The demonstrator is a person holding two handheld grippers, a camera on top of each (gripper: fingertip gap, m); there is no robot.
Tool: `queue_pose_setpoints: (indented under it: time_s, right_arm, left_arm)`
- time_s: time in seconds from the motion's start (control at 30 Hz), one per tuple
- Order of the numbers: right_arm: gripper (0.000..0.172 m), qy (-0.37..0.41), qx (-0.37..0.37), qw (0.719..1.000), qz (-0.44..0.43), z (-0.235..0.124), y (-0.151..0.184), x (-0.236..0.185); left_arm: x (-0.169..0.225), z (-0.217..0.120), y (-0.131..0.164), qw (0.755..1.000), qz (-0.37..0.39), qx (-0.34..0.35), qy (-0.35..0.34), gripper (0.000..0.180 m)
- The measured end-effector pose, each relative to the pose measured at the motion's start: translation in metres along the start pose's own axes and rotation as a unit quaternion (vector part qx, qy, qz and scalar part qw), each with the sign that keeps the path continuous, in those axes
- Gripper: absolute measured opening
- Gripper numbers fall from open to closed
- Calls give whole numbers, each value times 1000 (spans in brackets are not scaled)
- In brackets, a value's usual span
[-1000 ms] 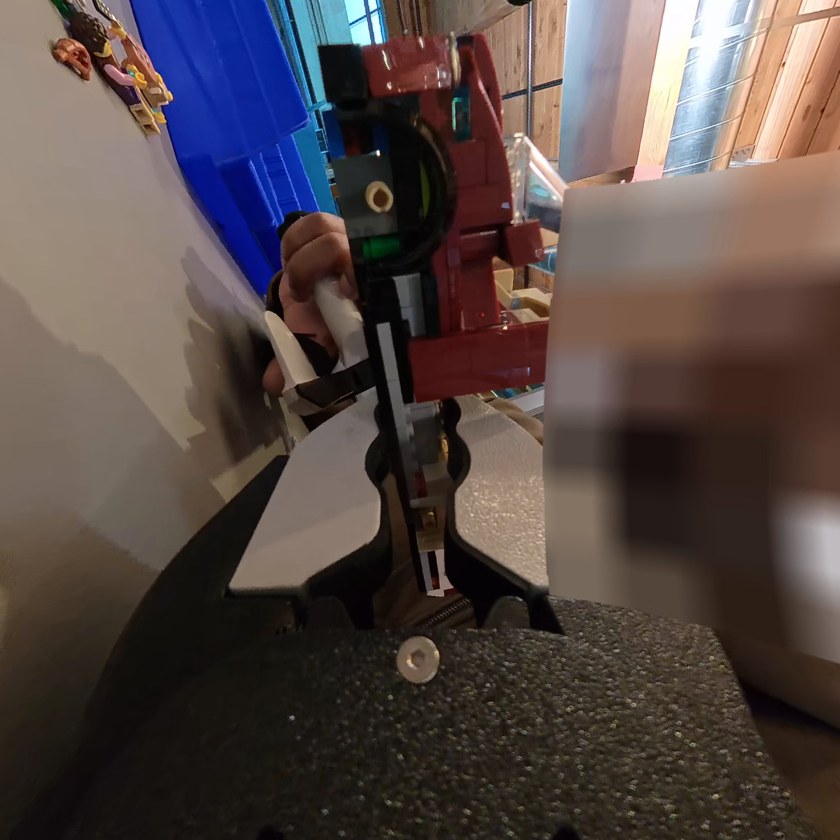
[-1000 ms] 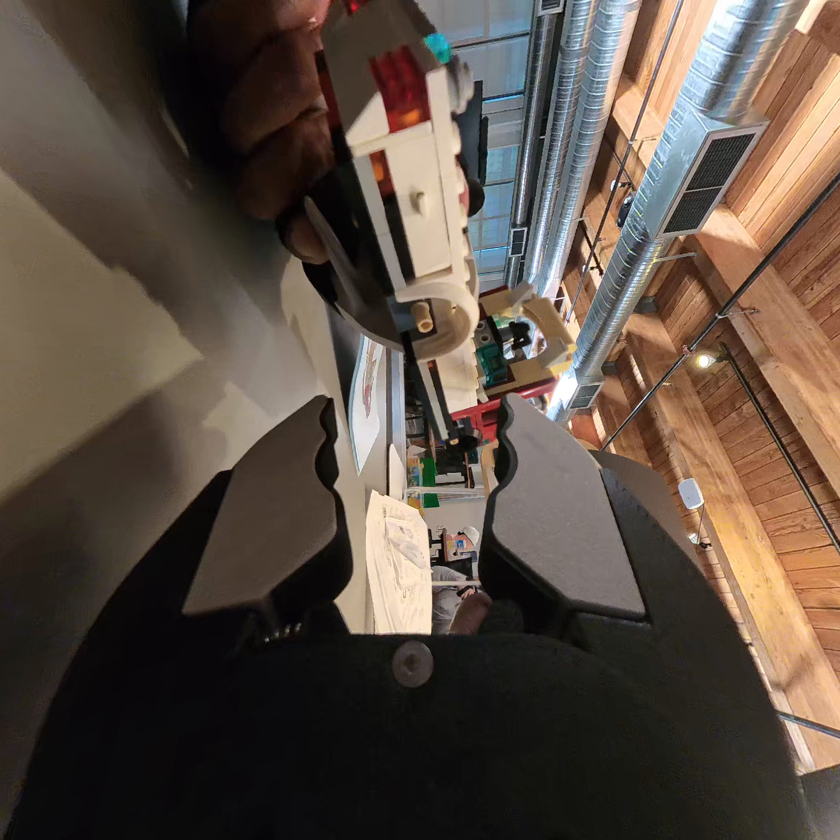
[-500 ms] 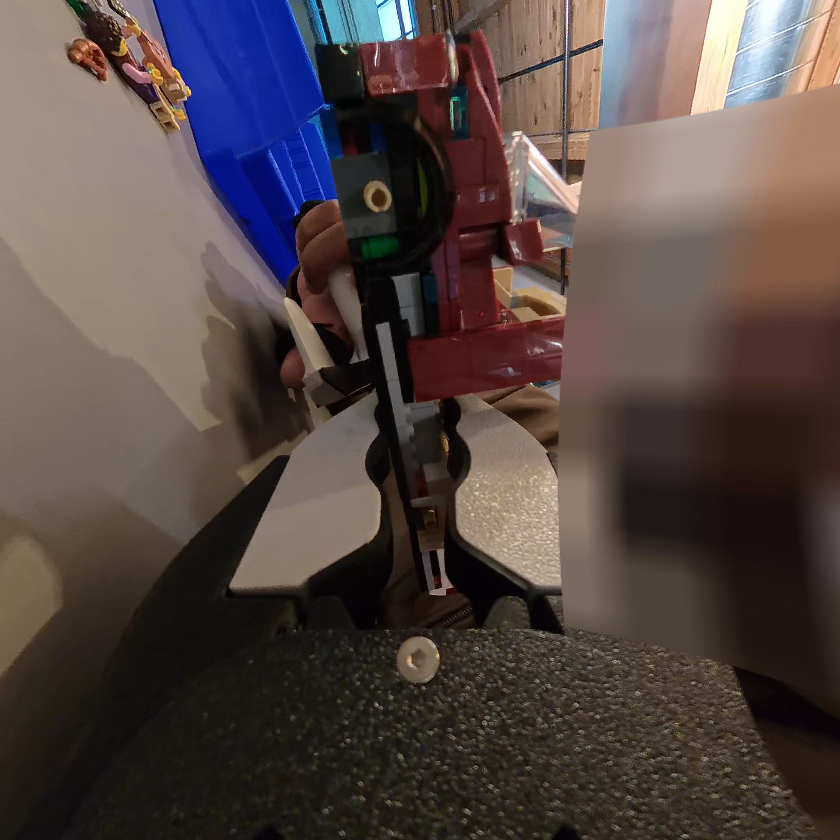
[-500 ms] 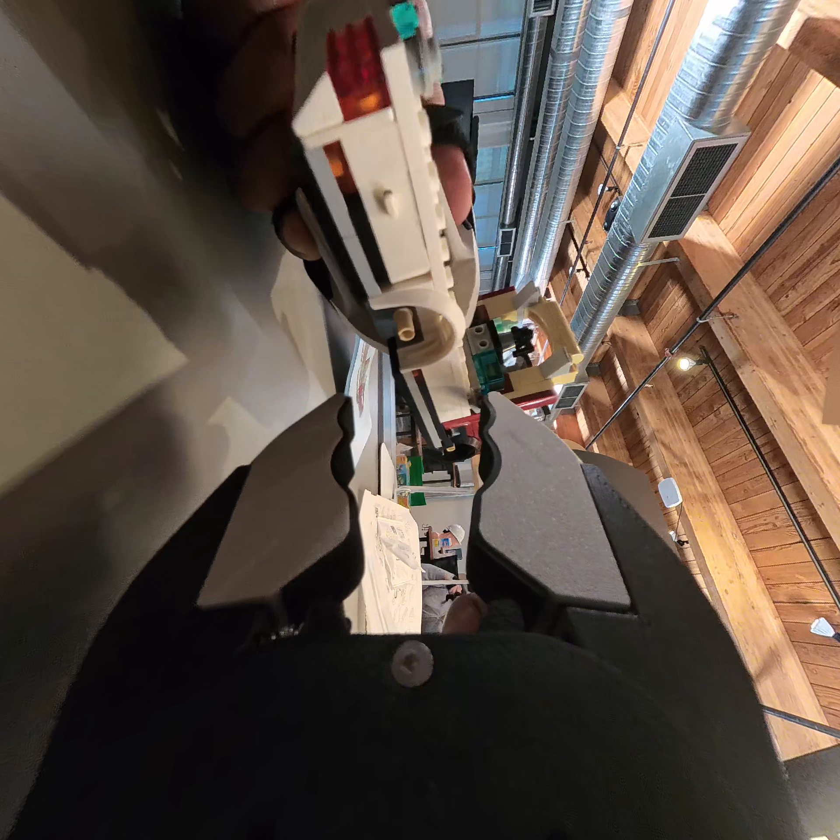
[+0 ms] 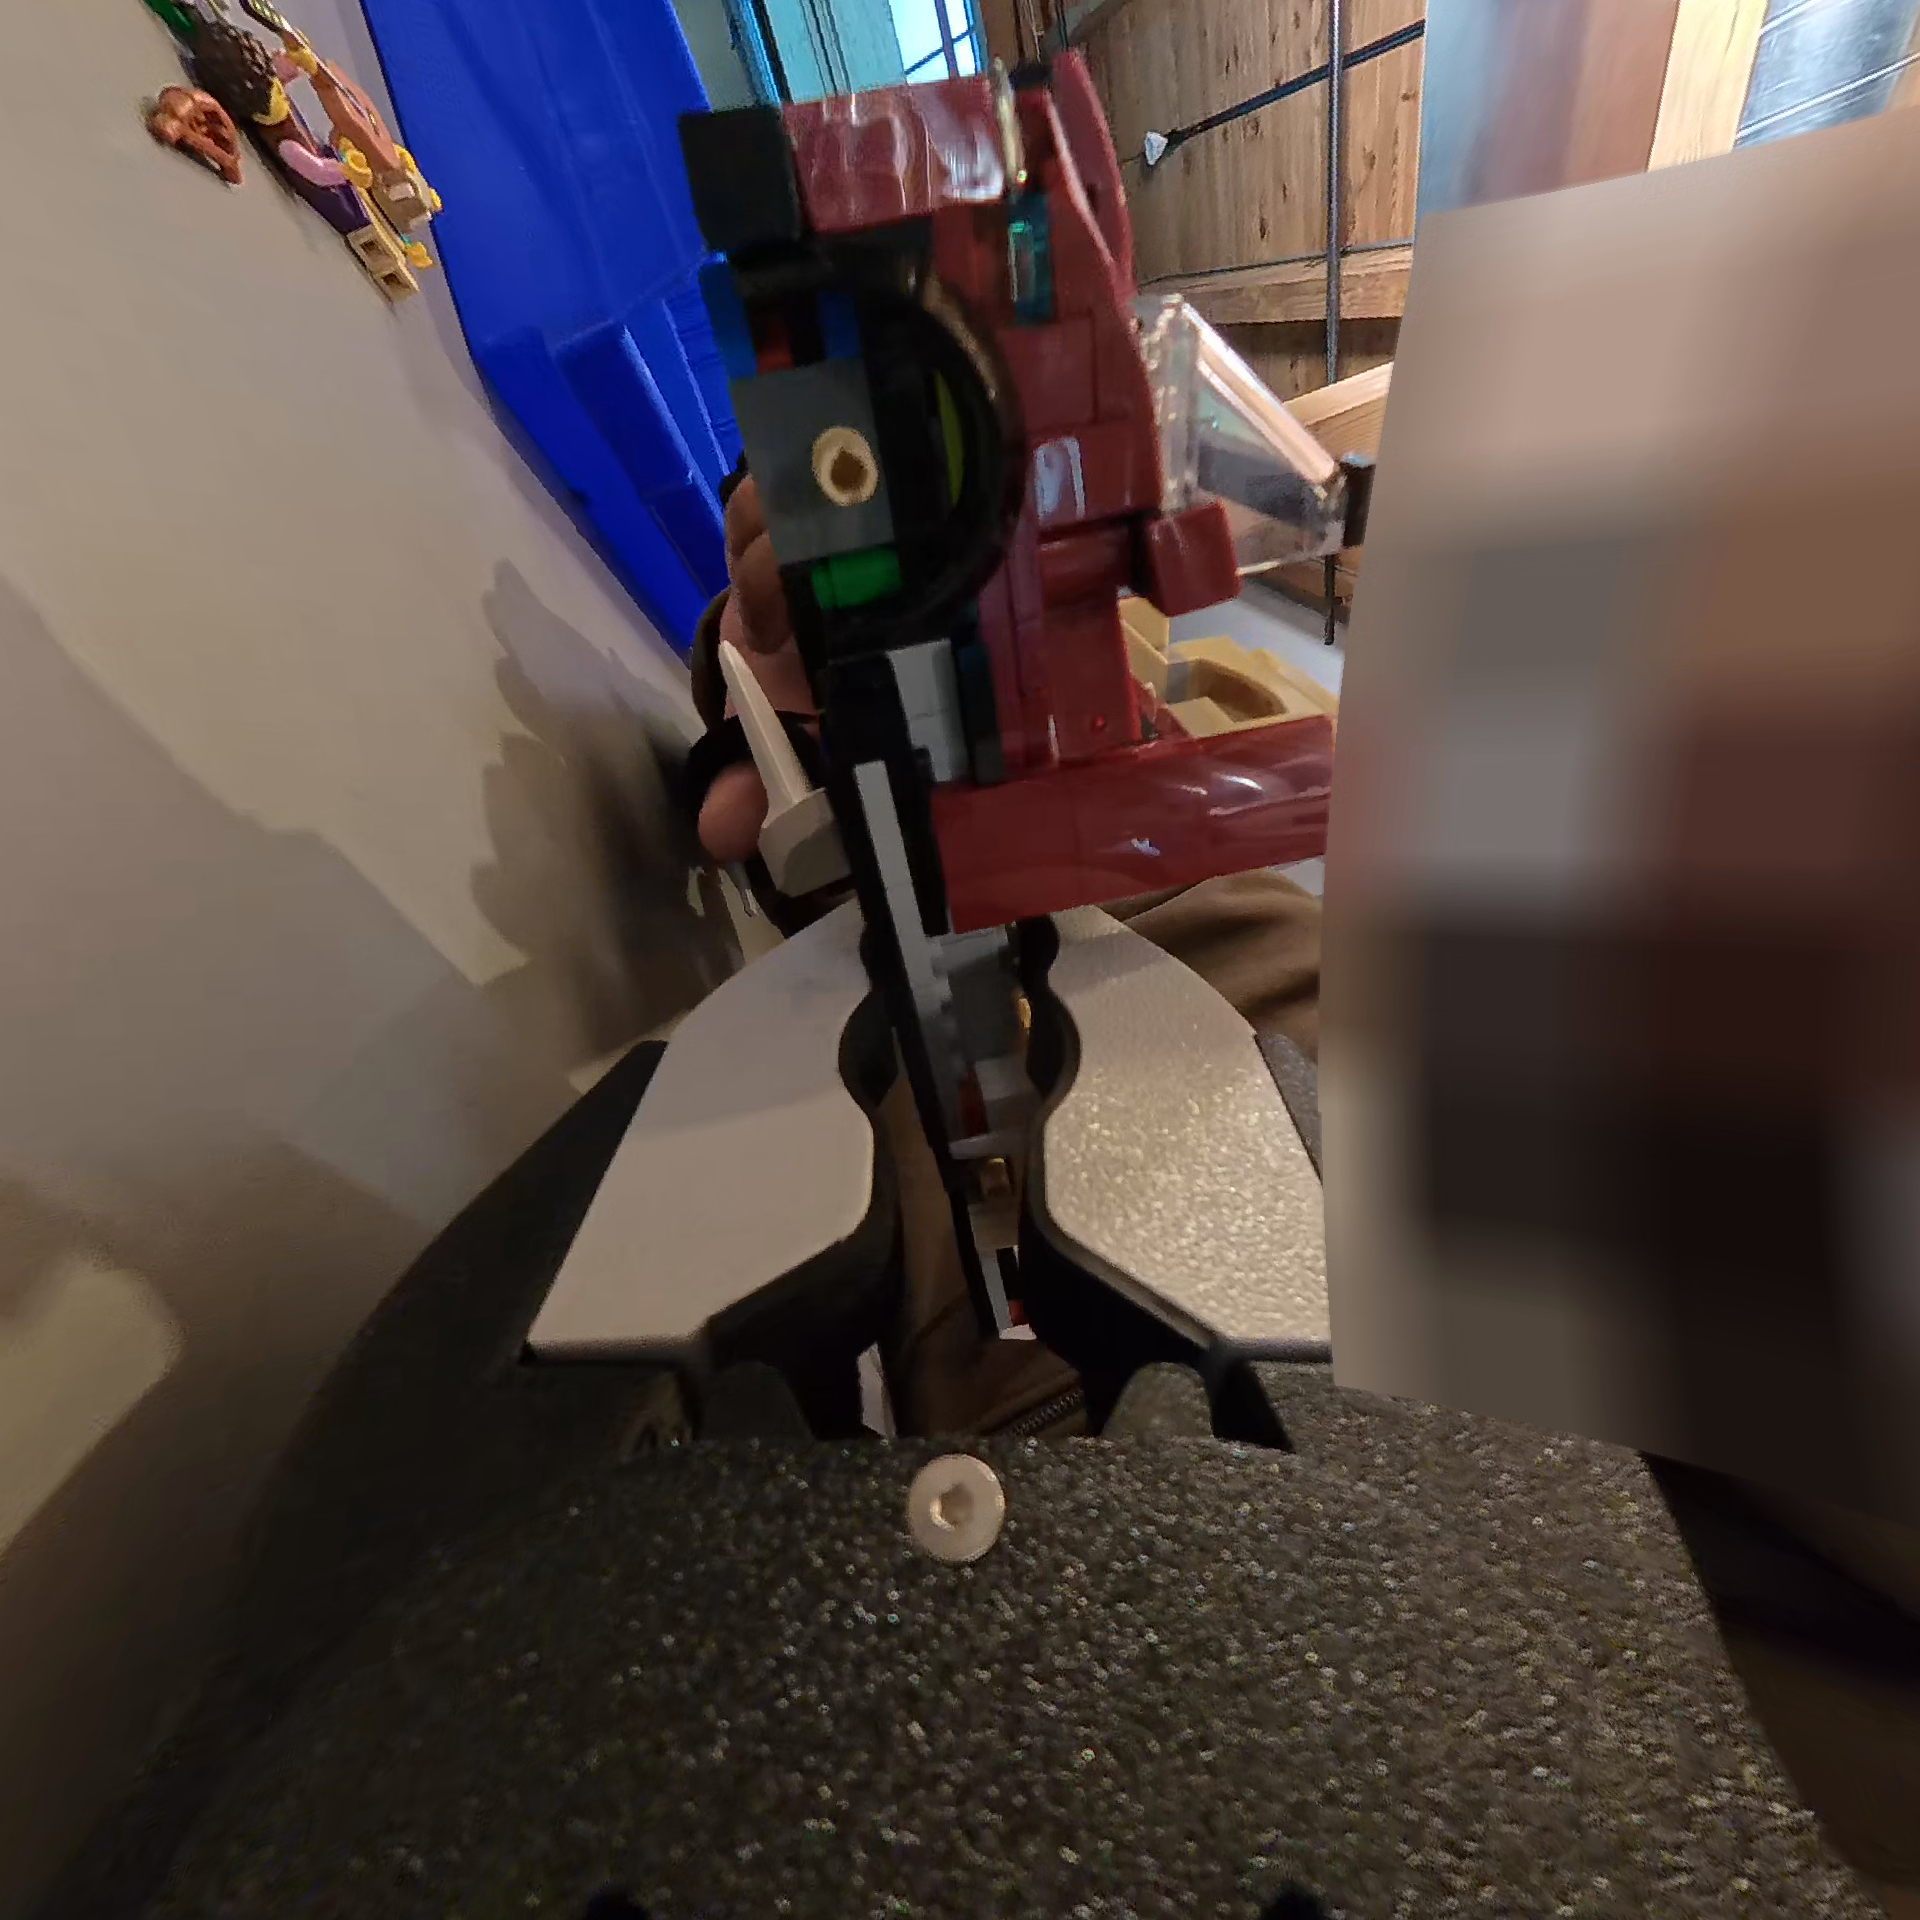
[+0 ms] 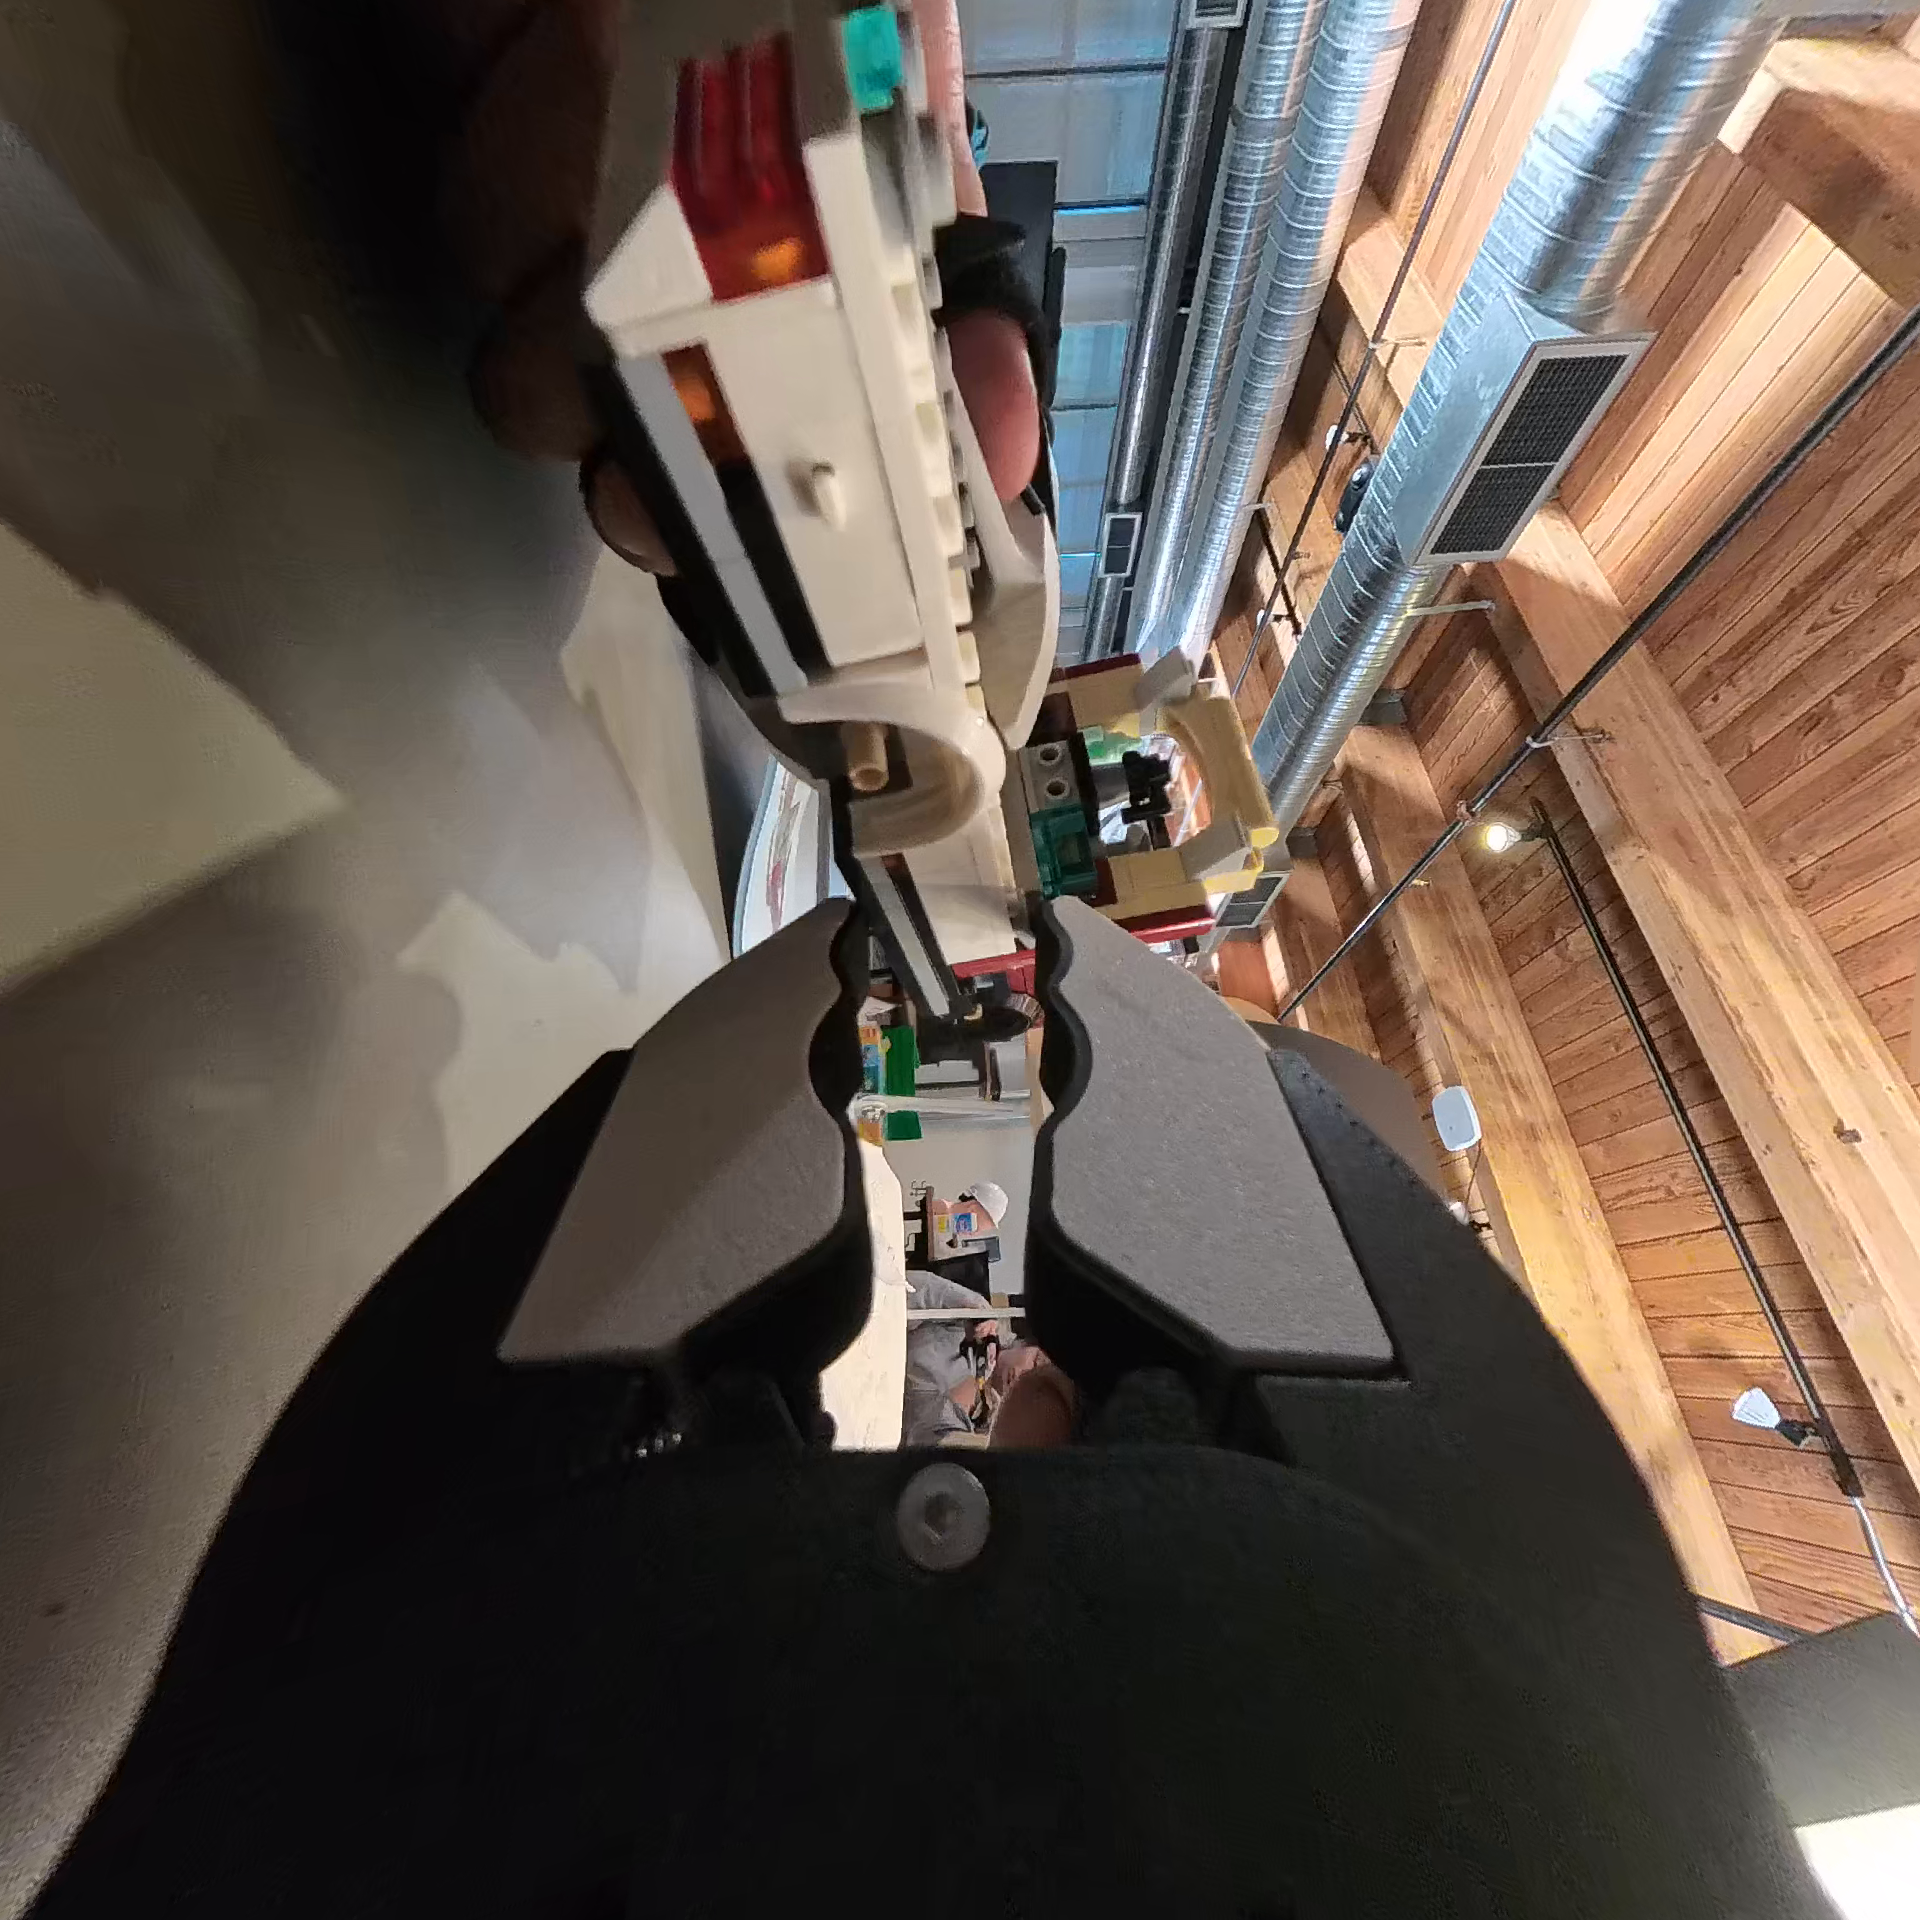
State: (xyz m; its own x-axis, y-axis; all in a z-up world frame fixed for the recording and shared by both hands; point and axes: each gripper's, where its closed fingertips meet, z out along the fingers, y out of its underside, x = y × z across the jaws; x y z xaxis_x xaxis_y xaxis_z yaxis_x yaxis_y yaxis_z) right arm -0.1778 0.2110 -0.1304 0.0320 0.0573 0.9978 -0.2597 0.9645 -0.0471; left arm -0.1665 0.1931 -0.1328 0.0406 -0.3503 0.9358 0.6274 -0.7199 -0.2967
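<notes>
Narrowed since earlier, right gripper [image 6: 945, 935] pinches brick model [image 6: 831, 488]; left gripper [image 5: 951, 997] clamps its dark-red side [image 5: 1049, 436].

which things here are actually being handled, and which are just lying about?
Handled:
- dark red brick model, clamped in the left gripper
- white brick assembly, held by a hand; right gripper fingertips flank its black strip, contact unclear

Lying about:
- minifigures
- blue bin
- tan brick build
</notes>
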Motion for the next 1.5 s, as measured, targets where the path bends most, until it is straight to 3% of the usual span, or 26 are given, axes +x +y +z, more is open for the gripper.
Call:
queue_pose_setpoints:
  time_s: [0.37, 0.6, 0.7, 0.77, 0.9, 1.07, 1.13, 1.23, 1.5]
  right_arm:
    - [30, -10, -13, 1000, 5, 1, 2, 0]
    - [39, -18, -8, 995, 99, -1, 7, 4]
    - [39, -49, -11, 974, 220, -1, 13, 6]
    - [39, -81, -17, 932, 353, 2, 19, 10]
    - [43, -164, 3, 769, 618, 5, 20, 18]
    - [43, -164, 42, 587, 792, 8, 23, 44]
    - [44, -168, 51, 527, 831, 10, 21, 50]
    - [47, -179, 49, 487, 853, 14, 13, 51]
    - [47, -187, 50, 470, 861, 16, 0, 52]
  left_arm:
    - [1, 0, -1, 1000, 1, 1, 4, 22]
    - [3, -7, -13, 999, 5, 36, 13, 22]
    - [7, -12, -20, 998, 35, 46, 13, 22]
    - [10, -15, -23, 997, 64, 50, 12, 22]
    - [18, -18, -28, 990, 126, 56, 13, 22]
    - [26, -18, -28, 977, 207, 50, 8, 22]
    - [28, -15, -25, 971, 235, 43, 7, 22]
    - [31, -11, -21, 967, 252, 39, 16, 22]
    - [39, -10, -17, 963, 265, 39, 42, 22]
